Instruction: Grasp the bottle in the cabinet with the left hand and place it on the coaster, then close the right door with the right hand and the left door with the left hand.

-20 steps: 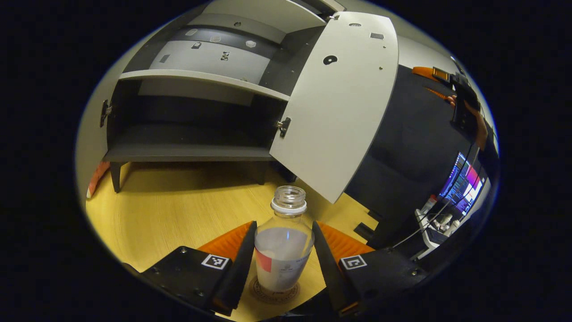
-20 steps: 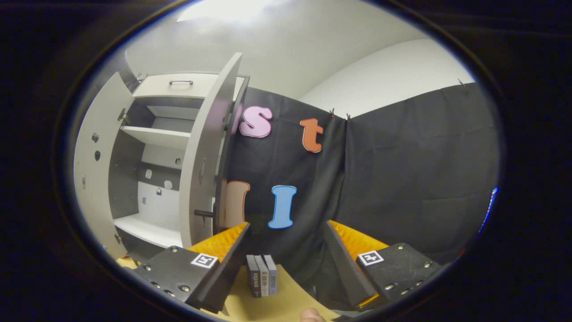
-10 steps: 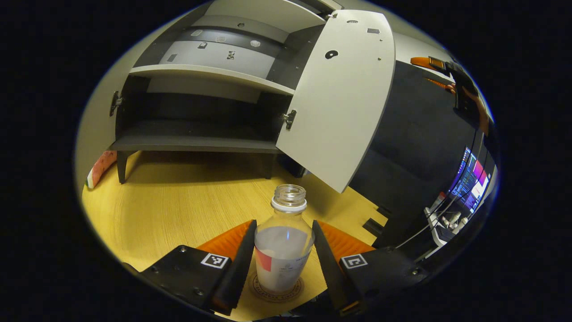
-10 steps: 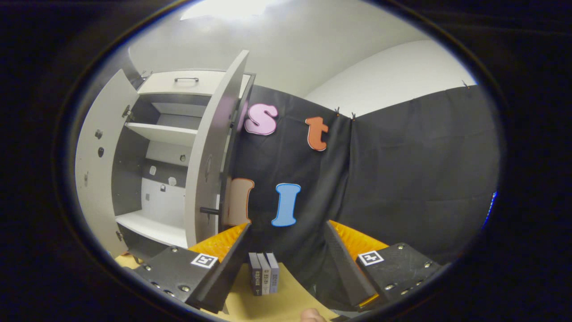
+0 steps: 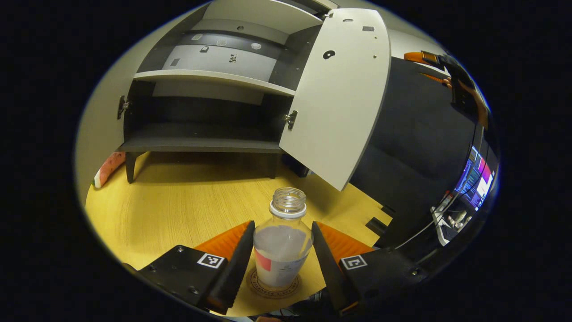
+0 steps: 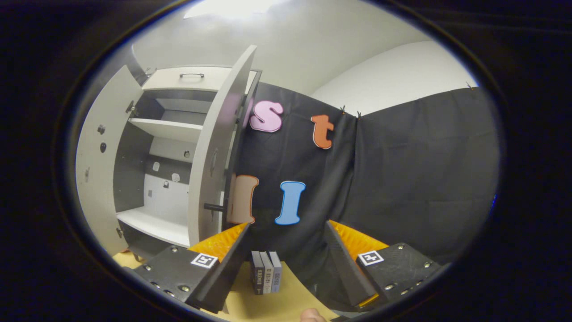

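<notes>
A clear bottle (image 5: 282, 250) with no cap and a white label stands upright on the round coaster (image 5: 251, 284) on the wooden table. My left gripper (image 5: 282, 226) is shut on the bottle's body, one finger against each side. Behind it the cabinet (image 5: 201, 143) stands with bare shelves and its right door (image 5: 339, 103) swung wide. In the right gripper view my right gripper (image 6: 287, 226) is open and holds nothing. It points at the black cloth wall, to the right of the right door (image 6: 210, 161) and its handle (image 6: 214, 207). The left door (image 6: 96, 170) is open too.
Three small books (image 6: 267, 277) stand on the table (image 5: 178, 205) in front of the right gripper. A red and white object (image 5: 107, 167) lies by the cabinet's left leg. A lit monitor (image 5: 476, 174) and cables sit at the far right. A hand (image 5: 473, 98) is high up on the right.
The bottle stays between my left fingers and has settled lower onto the coaster. The right gripper's view has swung slightly, so the cabinet sits a little further right in it.
</notes>
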The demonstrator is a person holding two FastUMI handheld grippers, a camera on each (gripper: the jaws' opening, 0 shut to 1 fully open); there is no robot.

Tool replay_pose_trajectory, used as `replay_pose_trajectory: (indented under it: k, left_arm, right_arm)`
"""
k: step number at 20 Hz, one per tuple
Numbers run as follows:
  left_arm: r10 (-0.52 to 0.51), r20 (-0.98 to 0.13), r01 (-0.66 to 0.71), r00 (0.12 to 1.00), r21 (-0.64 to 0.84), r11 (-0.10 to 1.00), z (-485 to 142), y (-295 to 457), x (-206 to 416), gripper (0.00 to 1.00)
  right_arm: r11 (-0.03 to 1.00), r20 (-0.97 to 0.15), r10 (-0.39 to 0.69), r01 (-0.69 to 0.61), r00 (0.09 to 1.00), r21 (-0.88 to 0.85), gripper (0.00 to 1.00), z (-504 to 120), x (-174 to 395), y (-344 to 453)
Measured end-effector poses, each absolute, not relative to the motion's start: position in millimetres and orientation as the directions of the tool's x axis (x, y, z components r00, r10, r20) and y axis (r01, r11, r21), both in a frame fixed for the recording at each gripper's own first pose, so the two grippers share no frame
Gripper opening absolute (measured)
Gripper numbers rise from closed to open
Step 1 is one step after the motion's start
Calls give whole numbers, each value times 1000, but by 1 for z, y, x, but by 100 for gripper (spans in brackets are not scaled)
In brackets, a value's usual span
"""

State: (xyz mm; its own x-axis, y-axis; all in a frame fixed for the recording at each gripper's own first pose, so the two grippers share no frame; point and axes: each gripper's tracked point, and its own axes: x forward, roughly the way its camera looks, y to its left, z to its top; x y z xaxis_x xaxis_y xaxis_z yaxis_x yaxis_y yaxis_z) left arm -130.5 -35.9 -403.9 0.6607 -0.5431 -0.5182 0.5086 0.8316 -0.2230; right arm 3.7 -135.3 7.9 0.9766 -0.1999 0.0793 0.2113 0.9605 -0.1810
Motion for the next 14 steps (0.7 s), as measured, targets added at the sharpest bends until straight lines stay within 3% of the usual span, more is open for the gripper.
replay_pose_trajectory:
  k: [14]
  left_arm:
    - [-542,-574,551,614,-181,815,-405,-44,-148,80]
  right_arm:
    - [960,56,-212,219,976,-176,96,-1,5,-142]
